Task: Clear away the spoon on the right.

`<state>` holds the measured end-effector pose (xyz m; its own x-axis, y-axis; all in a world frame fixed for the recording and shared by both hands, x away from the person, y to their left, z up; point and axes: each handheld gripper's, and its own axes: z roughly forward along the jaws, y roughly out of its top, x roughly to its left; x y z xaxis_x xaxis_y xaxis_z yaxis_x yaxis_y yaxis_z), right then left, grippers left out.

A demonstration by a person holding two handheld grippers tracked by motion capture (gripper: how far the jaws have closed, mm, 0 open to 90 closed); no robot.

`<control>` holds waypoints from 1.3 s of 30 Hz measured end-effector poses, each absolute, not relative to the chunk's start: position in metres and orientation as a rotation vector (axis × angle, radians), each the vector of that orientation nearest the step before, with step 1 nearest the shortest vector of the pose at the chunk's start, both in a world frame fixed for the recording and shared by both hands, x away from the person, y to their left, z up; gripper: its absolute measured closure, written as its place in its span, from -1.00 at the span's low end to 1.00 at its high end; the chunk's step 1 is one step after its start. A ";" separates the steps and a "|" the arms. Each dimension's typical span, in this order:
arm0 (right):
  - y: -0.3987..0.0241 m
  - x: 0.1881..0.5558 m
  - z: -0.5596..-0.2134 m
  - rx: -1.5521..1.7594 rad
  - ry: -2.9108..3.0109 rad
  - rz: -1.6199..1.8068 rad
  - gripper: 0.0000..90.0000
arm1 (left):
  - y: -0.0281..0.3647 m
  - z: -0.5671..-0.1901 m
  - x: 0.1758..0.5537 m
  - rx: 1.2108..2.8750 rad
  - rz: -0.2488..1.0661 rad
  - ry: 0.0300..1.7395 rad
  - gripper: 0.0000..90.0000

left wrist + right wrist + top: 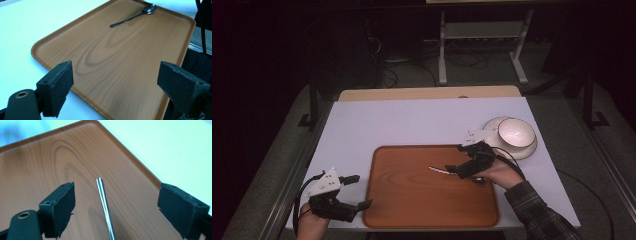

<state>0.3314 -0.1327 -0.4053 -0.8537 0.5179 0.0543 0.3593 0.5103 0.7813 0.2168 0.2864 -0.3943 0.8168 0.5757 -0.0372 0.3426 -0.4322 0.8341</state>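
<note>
Nearest to you, your left gripper (359, 191) hovers at the near left corner of the wooden tray (412, 200), partly over the white table cover (412, 120). Its jaws stand wide apart with nothing between them, and in the left gripper view they frame the tray's near edge (105, 75).

Further in, your right hand (499, 172) holds the right gripper (452, 170) low over the right part of the tray. Its jaws are also spread open, one on each side of the thin handle of a metal spoon (439, 170), and the pads do not touch it. In the right gripper view the handle (105, 202) runs up between the two jaws and its tip ends over the wood grain. In the left gripper view the whole spoon (132, 15) lies flat on the far side of the tray, with its bowl end near the rim.

Behind the right gripper, a white bowl (516, 132) sits on a white plate (524, 150), on the table cover just beside the tray's far right corner.

Beyond the cover you see a strip of bare wooden table (427, 93).
</note>
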 end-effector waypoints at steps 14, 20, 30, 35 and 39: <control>-0.179 0.301 -0.391 0.780 2.407 1.348 -0.72 | 0.287 -0.394 0.217 2.060 0.316 0.676 -0.71; -0.198 0.289 -0.391 0.806 2.360 1.373 -0.76 | 0.287 -0.394 0.217 2.060 0.317 0.676 -0.71; -0.226 0.269 -0.398 0.843 2.326 1.362 -0.85 | 0.287 -0.394 0.217 2.057 0.314 0.680 -0.71; -0.235 0.262 -0.399 0.856 2.314 1.363 -0.87 | 0.286 -0.394 0.217 2.061 0.315 0.678 -0.71; -0.238 0.260 -0.399 0.858 2.303 1.368 -0.88 | 0.286 -0.394 0.218 2.061 0.314 0.677 -0.71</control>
<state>0.2605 -0.2378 -0.3987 -0.7654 0.6431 0.0244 0.3292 0.3587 0.8735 0.2175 0.2861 -0.3943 0.8165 0.5762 -0.0377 0.3430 -0.4314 0.8344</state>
